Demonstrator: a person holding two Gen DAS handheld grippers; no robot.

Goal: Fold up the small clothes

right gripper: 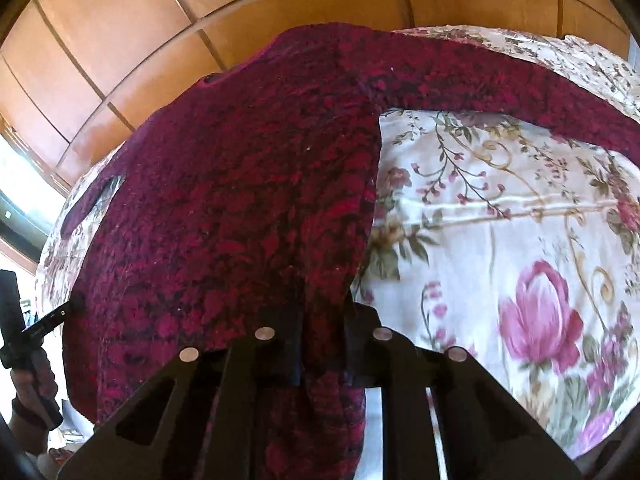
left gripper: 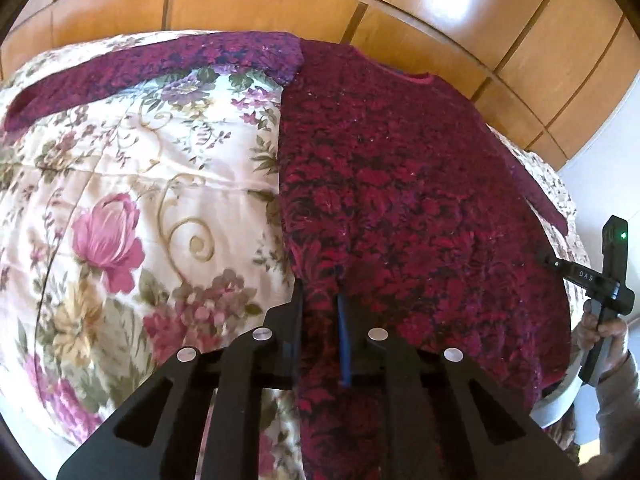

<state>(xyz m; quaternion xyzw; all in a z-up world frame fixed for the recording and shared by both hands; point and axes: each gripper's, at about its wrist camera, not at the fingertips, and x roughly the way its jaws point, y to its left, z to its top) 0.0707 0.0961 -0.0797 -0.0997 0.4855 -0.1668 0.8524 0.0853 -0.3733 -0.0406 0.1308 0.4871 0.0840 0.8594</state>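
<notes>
A dark red knitted sweater (left gripper: 400, 200) lies spread flat, front up, on a floral bedspread (left gripper: 120, 200). Its one sleeve (left gripper: 140, 64) stretches out to the left. My left gripper (left gripper: 320, 300) is shut on the hem at the sweater's near left corner, with cloth bunched between the fingers. In the right wrist view the sweater (right gripper: 240, 180) fills the middle and its other sleeve (right gripper: 520, 96) runs out to the right. My right gripper (right gripper: 324, 312) is shut on the hem at the near right corner. Each view shows the other gripper at its edge, held by a hand (left gripper: 600, 328).
Glossy wooden wardrobe panels (left gripper: 280, 0) stand right behind the bed's far edge. The bedspread (right gripper: 500, 220) lies bare on both sides of the sweater. A bright window (right gripper: 16, 184) shows at the left, a white wall (left gripper: 600, 184) at the right.
</notes>
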